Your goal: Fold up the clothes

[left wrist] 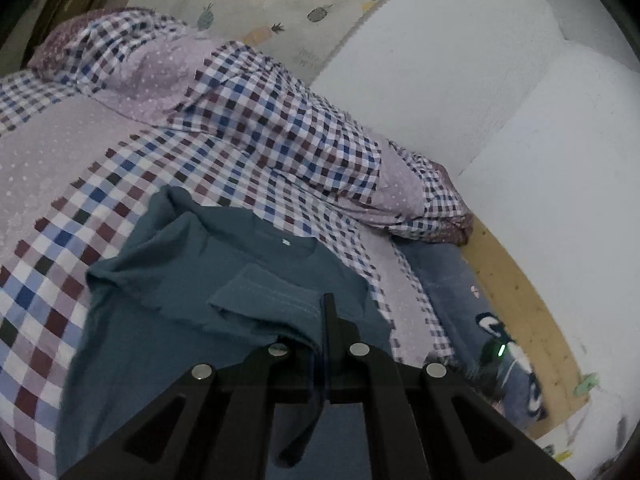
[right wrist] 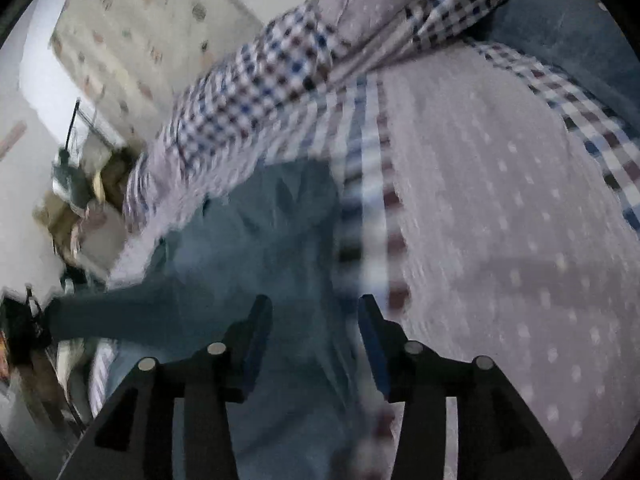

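A teal T-shirt (left wrist: 192, 280) lies on a bed covered with a checked and dotted lilac quilt (left wrist: 60, 168). Its collar with a small white label points to the far side, and one sleeve is folded inward over the chest. My left gripper (left wrist: 326, 312) is shut on the edge of that folded sleeve, with cloth pinched between its fingers. In the blurred right wrist view the same T-shirt (right wrist: 280, 232) lies under my right gripper (right wrist: 314, 312), which is open with nothing between its fingers and hovers over the shirt near its right edge.
A bunched-up part of the quilt (left wrist: 280, 120) rises behind the shirt. Beside the bed are a blue patterned sheet (left wrist: 448, 280), a wooden bed rail (left wrist: 520, 312) and a white wall (left wrist: 480, 80). Cluttered furniture (right wrist: 72, 184) stands at the left of the right wrist view.
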Tool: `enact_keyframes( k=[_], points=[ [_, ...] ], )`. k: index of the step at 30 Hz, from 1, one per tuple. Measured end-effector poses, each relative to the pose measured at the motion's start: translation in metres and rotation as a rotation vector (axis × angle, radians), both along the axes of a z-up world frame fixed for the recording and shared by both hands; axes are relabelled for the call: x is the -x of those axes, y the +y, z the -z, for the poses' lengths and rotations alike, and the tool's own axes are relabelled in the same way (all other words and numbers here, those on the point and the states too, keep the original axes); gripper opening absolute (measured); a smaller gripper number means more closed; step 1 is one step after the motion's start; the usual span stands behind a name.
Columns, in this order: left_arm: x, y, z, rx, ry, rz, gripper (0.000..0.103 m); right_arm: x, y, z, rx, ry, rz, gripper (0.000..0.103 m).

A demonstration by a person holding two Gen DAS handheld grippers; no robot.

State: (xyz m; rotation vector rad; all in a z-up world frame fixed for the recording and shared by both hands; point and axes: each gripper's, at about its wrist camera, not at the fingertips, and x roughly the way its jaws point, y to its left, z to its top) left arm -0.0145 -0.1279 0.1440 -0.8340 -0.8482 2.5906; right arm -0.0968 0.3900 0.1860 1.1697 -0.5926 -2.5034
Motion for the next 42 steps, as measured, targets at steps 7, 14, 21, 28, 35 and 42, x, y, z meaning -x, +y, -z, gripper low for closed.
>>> enact_keyframes(
  k=[7, 14, 21, 28, 35, 42],
  points=[
    [-0.002, -0.012, 0.02, -0.036, 0.013, 0.029, 0.001, 0.105, -0.062, -0.018, -0.186, -0.044, 0.027, 0.053],
    [0.002, -0.022, 0.017, -0.058, 0.034, 0.053, 0.001, 0.189, -0.113, 0.018, -0.428, -0.145, -0.004, 0.051],
    [0.015, -0.032, 0.025, -0.052, 0.018, 0.026, 0.001, 0.218, -0.115, 0.032, -0.533, -0.178, -0.019, 0.003],
    [0.039, -0.036, 0.015, 0.082, 0.095, -0.021, 0.001, 0.238, -0.068, 0.003, -0.49, -0.122, 0.101, 0.003],
    [0.037, -0.031, 0.011, 0.145, 0.185, 0.027, 0.001, 0.246, -0.024, 0.031, -0.449, -0.22, 0.273, 0.007],
    [0.011, 0.028, 0.009, 0.274, 0.154, 0.28, 0.001, 0.217, 0.007, 0.029, -0.301, -0.194, 0.272, 0.048]
  ],
)
